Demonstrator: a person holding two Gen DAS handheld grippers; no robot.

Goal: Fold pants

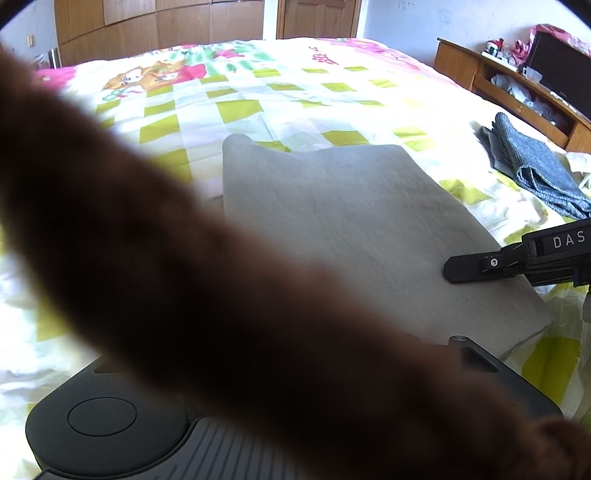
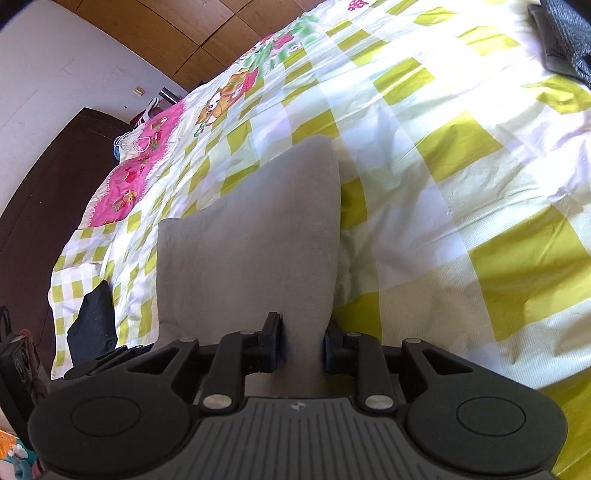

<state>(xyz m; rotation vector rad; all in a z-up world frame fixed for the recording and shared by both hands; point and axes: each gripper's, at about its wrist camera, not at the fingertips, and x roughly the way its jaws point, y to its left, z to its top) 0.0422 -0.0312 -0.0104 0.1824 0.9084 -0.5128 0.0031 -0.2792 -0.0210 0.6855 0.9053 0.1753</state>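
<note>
Right gripper clamped on pants; left gripper's state cannot be told.
Folded grey pants are spread ahead of it on the bed; the left view is blocked by a brown blur.

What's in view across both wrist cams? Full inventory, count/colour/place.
pants: 1, light grey, folded flat on the bed, near edge
bedspread: 1, white and yellow-green checks with pink cartoon print at the far end, covers the bed
grey garment: 1, dark grey knit, folded, on the bed's right side
dark garment: 1, dark blue-black, at the bed's left edge in the right wrist view
wardrobe: 1, brown wood, behind the bed
side shelf: 1, brown wood, right of the bed, cluttered
brown blur: 1, close to the left wrist lens, hides the left jaws; cannot tell what it is
right gripper: 1, black, jaws closed on the pants' near edge
</note>
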